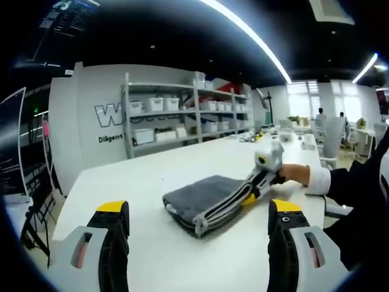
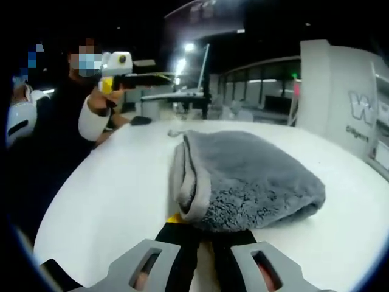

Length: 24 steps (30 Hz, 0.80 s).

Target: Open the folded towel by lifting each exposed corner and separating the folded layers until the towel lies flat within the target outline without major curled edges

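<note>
The right gripper [image 2: 203,234] is pinched on the near corner of the folded grey towel [image 2: 243,179] on the white table [image 2: 109,194] while the left gripper [image 1: 197,228] hangs wide open, so lifting probably drags the whole bundle.

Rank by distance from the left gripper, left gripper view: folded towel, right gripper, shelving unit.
1. Folded towel, on the table ahead of the left gripper.
2. Right gripper, at the towel's right edge; nearly level with it.
3. Shelving unit, against the back wall.
</note>
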Tool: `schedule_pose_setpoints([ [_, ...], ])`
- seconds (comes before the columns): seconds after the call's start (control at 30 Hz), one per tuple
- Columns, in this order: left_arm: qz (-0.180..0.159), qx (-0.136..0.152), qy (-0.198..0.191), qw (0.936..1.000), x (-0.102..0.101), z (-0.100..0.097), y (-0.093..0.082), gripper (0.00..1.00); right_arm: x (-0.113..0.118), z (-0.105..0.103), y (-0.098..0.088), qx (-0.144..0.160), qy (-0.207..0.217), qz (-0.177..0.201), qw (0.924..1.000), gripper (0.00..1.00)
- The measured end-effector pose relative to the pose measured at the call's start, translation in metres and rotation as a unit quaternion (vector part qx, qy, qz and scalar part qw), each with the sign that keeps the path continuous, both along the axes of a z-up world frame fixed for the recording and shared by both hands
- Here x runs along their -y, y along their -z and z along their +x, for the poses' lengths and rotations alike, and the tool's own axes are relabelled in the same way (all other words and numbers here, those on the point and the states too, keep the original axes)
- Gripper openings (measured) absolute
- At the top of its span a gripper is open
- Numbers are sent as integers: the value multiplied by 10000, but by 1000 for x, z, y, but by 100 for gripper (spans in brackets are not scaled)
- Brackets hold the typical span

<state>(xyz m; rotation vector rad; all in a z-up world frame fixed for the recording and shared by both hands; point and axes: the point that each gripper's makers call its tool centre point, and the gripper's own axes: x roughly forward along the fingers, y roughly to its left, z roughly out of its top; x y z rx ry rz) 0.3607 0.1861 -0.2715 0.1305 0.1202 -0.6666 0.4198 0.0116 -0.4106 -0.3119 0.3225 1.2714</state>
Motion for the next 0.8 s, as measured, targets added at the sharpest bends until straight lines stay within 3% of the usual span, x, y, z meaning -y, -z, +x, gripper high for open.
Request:
schedule_pose_setpoints([
  [0.4, 63, -19, 18, 10000, 2, 1, 3, 92, -1, -11, 0, -107, -137, -67, 9998, 1],
  [0.47, 38, -153, 46, 9999, 3, 0, 6, 92, -1, -11, 0, -109, -141, -80, 9998, 2],
  [0.8, 250, -306, 135, 9991, 8, 1, 18, 92, -1, -19, -1, -153, -119, -185, 9996, 3],
])
